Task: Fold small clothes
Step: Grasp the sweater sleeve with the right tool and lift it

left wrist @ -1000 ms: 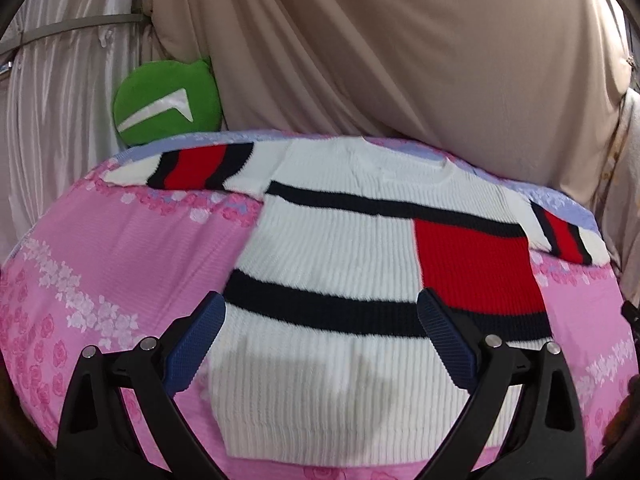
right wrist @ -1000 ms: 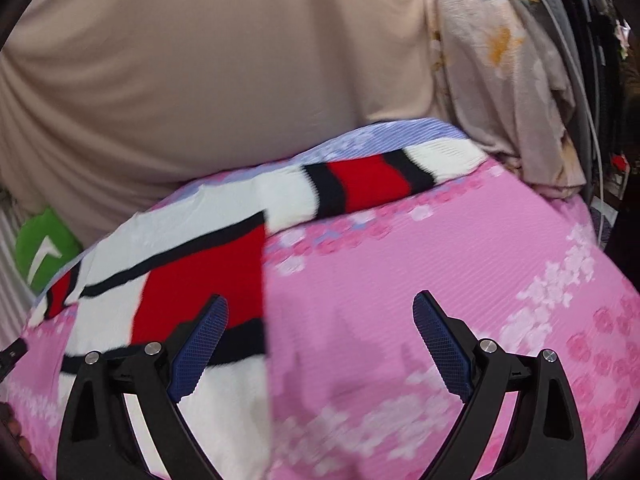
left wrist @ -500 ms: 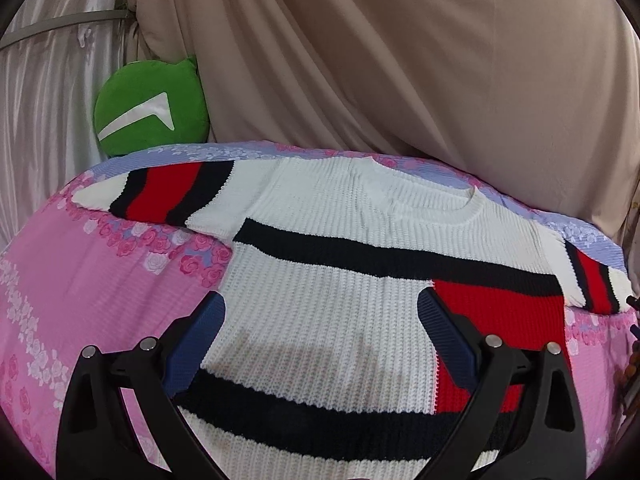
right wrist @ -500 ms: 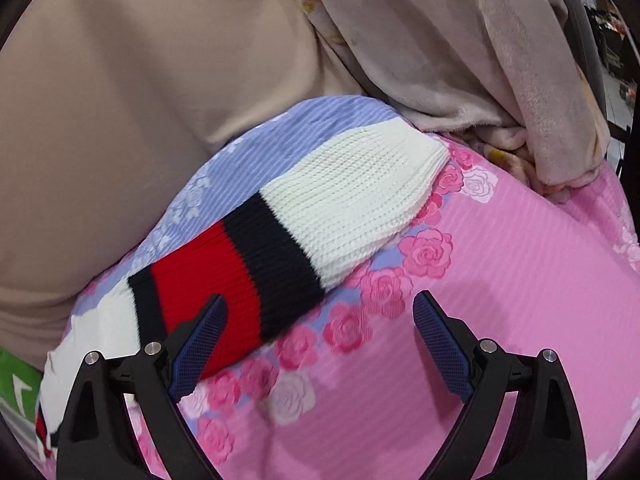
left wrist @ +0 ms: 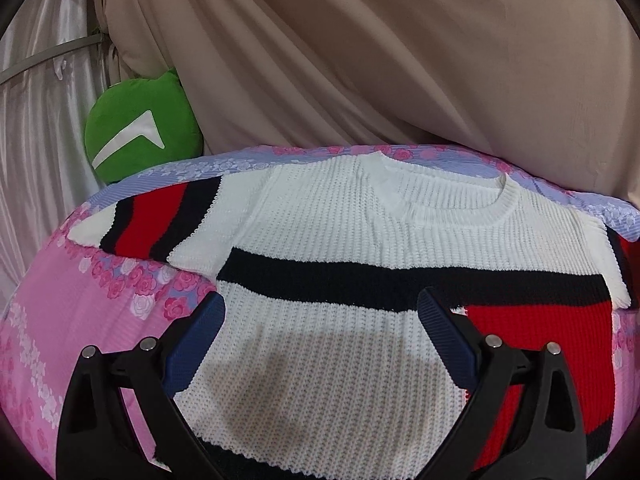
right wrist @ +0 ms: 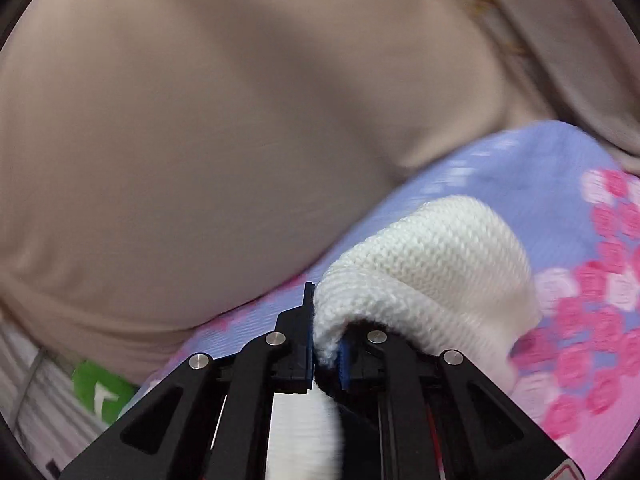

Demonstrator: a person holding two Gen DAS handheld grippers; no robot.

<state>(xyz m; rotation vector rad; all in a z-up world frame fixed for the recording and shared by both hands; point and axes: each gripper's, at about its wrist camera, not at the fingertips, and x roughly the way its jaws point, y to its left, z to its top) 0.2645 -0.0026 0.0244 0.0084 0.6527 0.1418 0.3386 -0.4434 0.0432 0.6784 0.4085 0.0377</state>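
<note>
Right gripper (right wrist: 326,350) is closing, pinching the sweater (left wrist: 352,240) cuff (right wrist: 424,264); left gripper (left wrist: 320,344) gapes empty; soft, thick knit, best gripped at edges

I'm looking at a bed (left wrist: 60,320) covered in a pink sheet with rose and blossom print, and a lilac-blue floral band running along its far edge. A knitted sweater (left wrist: 360,248) lies spread flat on it, front up, neckline toward the far edge; it is white with black bands and a red block. Its sleeve (left wrist: 160,216) reaches toward the far left corner, resting partly on the lilac band. At the far right corner the other sleeve's white cuff (right wrist: 440,256) is raised off the sheet, though blur there keeps me from saying how much still touches.
</note>
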